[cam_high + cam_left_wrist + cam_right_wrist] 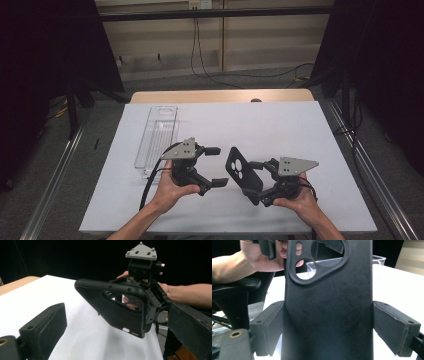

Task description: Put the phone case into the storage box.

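The right tool was clamped across the width of the black phone case, holding it off the tabletop. The case's long axis ran up and away, its camera cutout farthest from that tool. The left tool, jaws apart and empty, faced the case from just beside it.

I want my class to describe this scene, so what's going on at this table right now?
A person sits at a white table with a gripper in each hand. The right gripper holds a black phone case by its two long edges, lifted off the table. The left gripper is open beside the case, not touching it. A clear plastic tray lies at the table's left.
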